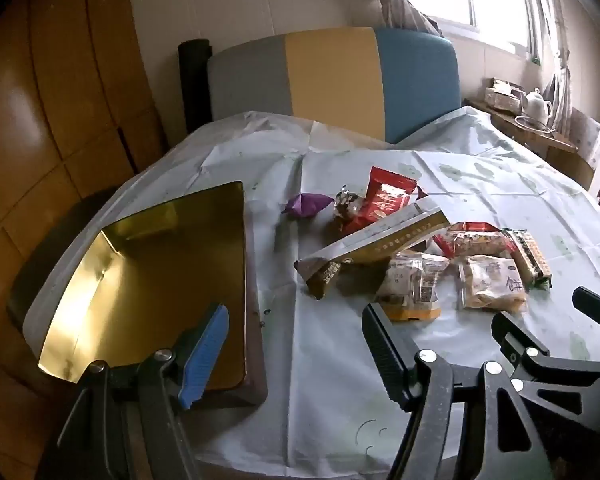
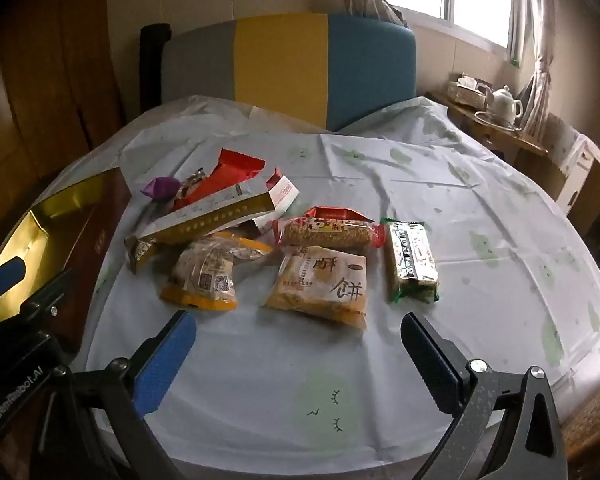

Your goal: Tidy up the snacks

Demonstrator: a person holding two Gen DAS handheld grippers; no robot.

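Observation:
Several snack packets lie in a heap on the pale tablecloth (image 2: 420, 184): a pastry bag with large characters (image 2: 320, 284), a green wafer pack (image 2: 412, 260), a clear bag with an orange base (image 2: 204, 276), a long white-and-gold pack (image 2: 216, 216), a red pack (image 2: 236, 172) and a purple wrapper (image 2: 162, 188). An empty gold-lined tin (image 1: 152, 280) sits left of the heap. My left gripper (image 1: 292, 320) hangs open between the tin and the snacks. My right gripper (image 2: 296, 332) is open just short of the pastry bag, holding nothing.
A chair with a grey, yellow and blue back (image 1: 332, 76) stands behind the table. A side shelf with a white teapot (image 2: 506, 104) and a tissue box is at the far right. Wooden cabinets (image 1: 40, 100) line the left.

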